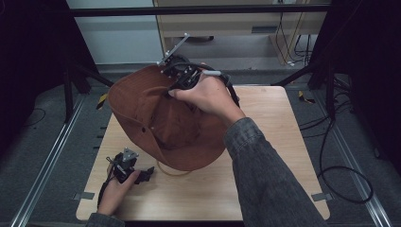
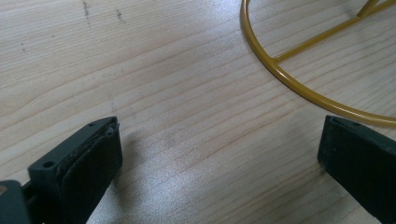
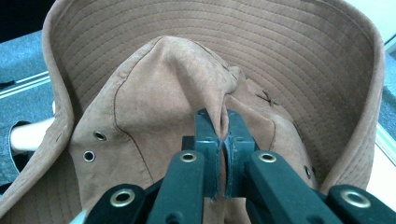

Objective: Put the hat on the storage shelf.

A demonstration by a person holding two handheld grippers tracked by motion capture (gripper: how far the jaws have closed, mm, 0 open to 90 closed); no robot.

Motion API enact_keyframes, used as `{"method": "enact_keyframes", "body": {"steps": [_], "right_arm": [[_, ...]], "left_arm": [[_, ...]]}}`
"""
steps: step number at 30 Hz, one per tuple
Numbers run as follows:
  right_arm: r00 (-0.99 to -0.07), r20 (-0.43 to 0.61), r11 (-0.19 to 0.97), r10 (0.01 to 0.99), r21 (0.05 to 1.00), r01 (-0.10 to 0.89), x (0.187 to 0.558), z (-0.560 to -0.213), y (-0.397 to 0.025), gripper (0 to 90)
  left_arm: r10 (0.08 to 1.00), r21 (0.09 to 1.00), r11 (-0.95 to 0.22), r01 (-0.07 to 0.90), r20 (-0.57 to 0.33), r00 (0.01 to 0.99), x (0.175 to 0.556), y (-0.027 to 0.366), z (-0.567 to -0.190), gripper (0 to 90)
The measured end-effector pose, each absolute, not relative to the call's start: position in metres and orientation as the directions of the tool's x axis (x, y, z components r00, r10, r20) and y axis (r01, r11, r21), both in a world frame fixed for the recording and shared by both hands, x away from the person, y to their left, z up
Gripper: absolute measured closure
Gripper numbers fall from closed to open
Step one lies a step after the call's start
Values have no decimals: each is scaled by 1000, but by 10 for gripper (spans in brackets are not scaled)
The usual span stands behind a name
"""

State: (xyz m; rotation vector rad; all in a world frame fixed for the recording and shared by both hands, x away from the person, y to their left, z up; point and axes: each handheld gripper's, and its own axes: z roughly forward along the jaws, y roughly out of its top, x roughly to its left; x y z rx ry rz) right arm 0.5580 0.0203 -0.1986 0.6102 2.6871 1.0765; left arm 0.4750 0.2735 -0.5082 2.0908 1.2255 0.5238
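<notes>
High view: right gripper [image 1: 176,81] pinching brown hat [image 1: 156,118]; left gripper [image 1: 142,174] wide-open near table [image 1: 265,142] edge.

You're in a lab or test room here, not anyone's home. The giveaway is the small wooden desk [image 1: 265,142] sitting alone on grey carpet [image 1: 42,142], like a recording station. On either side of the desk, metal rails [image 1: 47,165] run along the floor. Dark frame legs [image 1: 71,90] stand just off the desk's far corners, with a black crossbar [image 1: 198,10] spanning above its far edge. Right of the desk, black cables [image 1: 345,175] loop loose across the carpet, and more wires [image 1: 295,42] hang beyond it by a pale cabinet [image 1: 227,28]. Bits of yellow-and-black tape [image 1: 306,98] mark the floor near the desk's far corners.
</notes>
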Motion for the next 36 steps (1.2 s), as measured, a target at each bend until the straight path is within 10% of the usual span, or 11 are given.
{"method": "enact_keyframes", "body": {"steps": [36], "right_arm": [[-911,6,661,411,686,303,553,-222,24,816]], "left_arm": [[875,708,-352,612,18,483,475,273,-508,0]]}}
